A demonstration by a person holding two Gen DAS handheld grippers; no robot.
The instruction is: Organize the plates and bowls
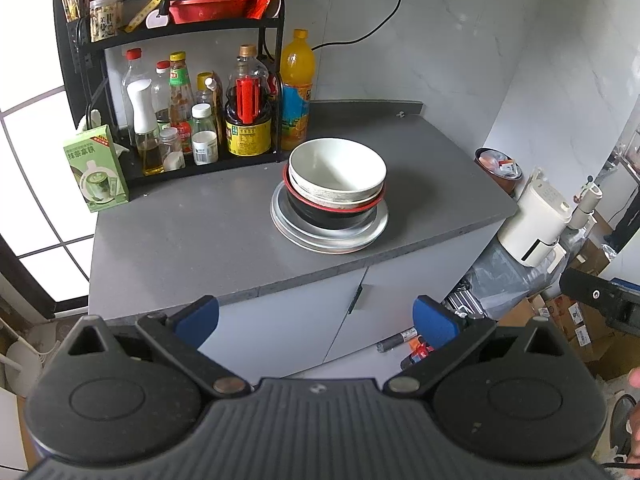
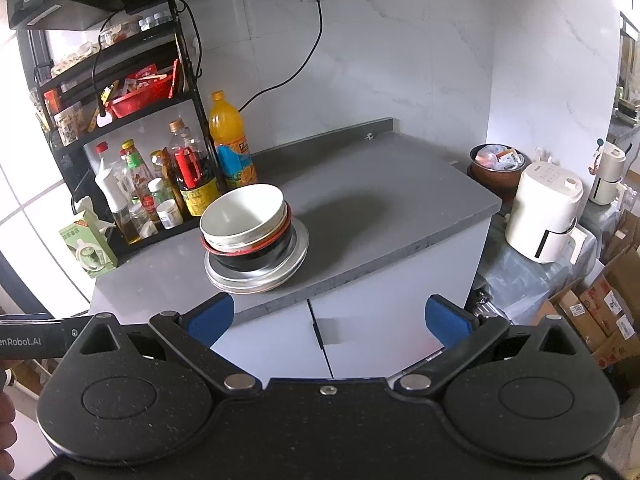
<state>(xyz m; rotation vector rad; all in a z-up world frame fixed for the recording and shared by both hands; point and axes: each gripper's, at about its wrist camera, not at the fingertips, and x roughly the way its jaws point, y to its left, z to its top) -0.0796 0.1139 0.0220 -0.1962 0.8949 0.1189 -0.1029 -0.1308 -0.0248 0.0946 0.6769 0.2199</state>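
Both my grippers, left (image 1: pixel 316 320) and right (image 2: pixel 330 320): jaws apart, empty. Stacked bowls (image 1: pixel 337 178) sit off-centre on plates (image 1: pixel 332 236); bench (image 1: pixel 200 232). Risk: toppling if nudged.

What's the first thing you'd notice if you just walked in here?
The stack of dishes in the middle of the grey counter: a white bowl on top, silver plates at the bottom. Then the bright orange juice bottle behind it, beside the crowded rack of sauce bottles.
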